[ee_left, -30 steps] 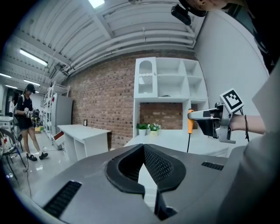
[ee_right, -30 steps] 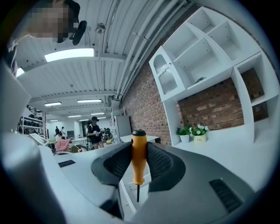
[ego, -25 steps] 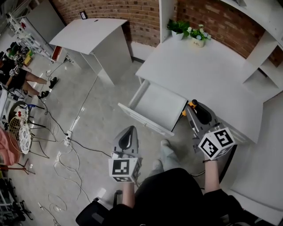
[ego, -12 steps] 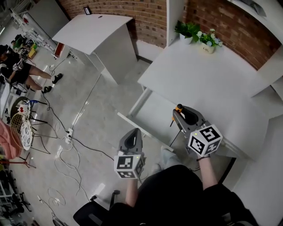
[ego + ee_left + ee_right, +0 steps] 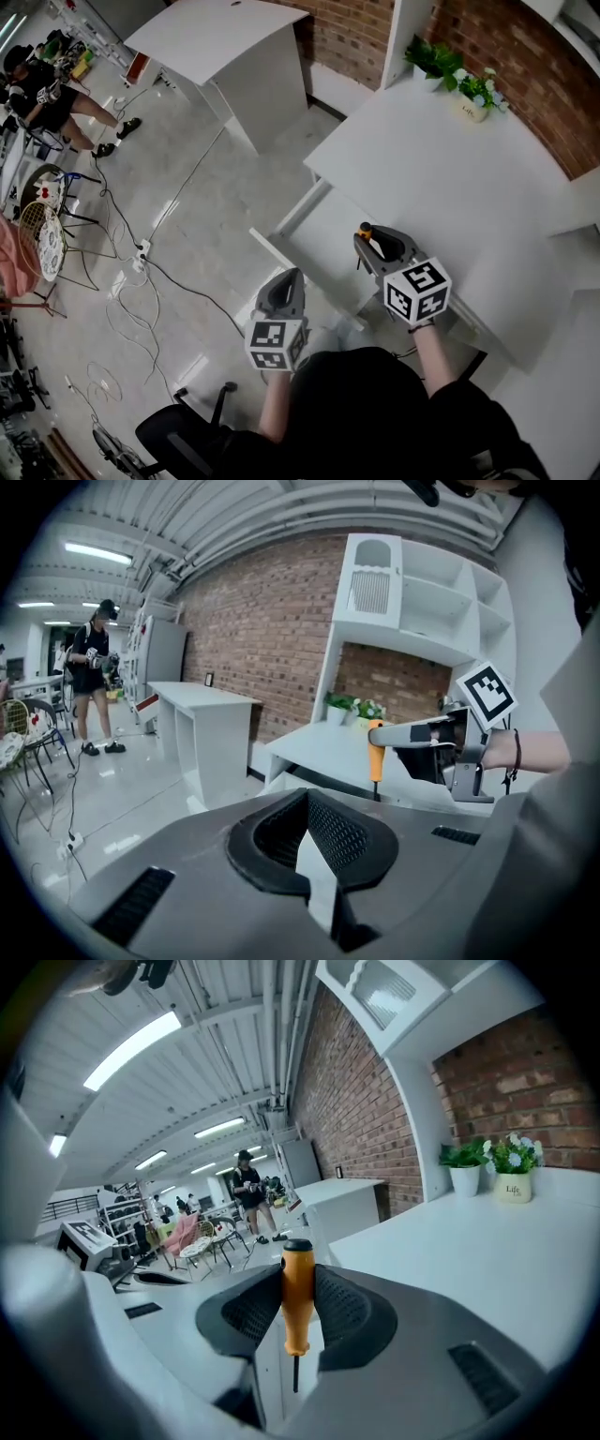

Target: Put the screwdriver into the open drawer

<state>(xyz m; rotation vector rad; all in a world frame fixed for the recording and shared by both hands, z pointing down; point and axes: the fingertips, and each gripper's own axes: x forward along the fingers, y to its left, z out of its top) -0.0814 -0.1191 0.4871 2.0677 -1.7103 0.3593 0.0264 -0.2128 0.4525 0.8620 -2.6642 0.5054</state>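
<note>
An orange-handled screwdriver (image 5: 365,230) (image 5: 297,1299) hangs upright, handle up and thin shaft down, and my right gripper (image 5: 372,240) (image 5: 297,1309) is shut on its handle. In the head view it hovers over the right part of the open white drawer (image 5: 317,246), close to the desk's front edge. My left gripper (image 5: 283,287) (image 5: 307,803) is shut with nothing in it, on the near side of the drawer's front panel. The left gripper view shows the screwdriver (image 5: 376,755) and the right gripper (image 5: 424,745) off to its right.
The white desk (image 5: 441,178) carries two potted plants (image 5: 459,80) at its back by the brick wall. Another white desk (image 5: 225,42) stands further left. Cables (image 5: 141,272) lie on the floor, a black chair (image 5: 178,436) is near my legs, and people (image 5: 37,89) stand far left.
My right gripper has carried the screwdriver leftward and lower, from the desk's edge to over the drawer. The left gripper has also come lower, staying by the drawer front.
</note>
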